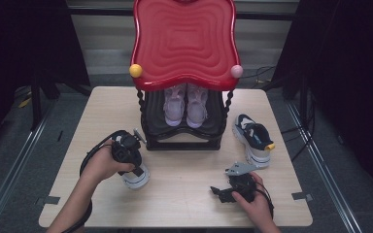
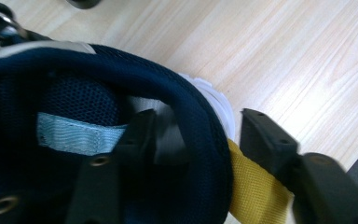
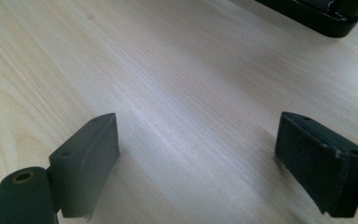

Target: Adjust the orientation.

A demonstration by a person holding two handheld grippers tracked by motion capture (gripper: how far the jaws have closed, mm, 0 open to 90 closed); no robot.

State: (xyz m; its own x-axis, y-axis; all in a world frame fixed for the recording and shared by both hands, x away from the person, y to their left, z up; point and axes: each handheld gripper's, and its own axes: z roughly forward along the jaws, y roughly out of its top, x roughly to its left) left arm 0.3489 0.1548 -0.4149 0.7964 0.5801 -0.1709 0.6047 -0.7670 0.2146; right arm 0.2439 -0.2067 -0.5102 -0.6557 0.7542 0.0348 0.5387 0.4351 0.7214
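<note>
Straddling navy sneaker [image 2: 121,84] heel collar, left tool [image 2: 193,135] agape.

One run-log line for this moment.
left gripper: fingers straddle navy shoe heel collar, not pressing | right gripper: open over table | second shoe: beside rack

We find open table [image 1: 184,194] between our two hands — bare wood with nothing lying on it. Ahead, the black shoe rack [image 1: 182,128] under its red top [image 1: 184,41] blocks the far middle, and a pair of pink shoes [image 1: 185,104] takes up its shelf. The navy sneaker [image 1: 253,138] stands just right of the rack — narrowing that side. The table's left strip beside the rack is free.
</note>
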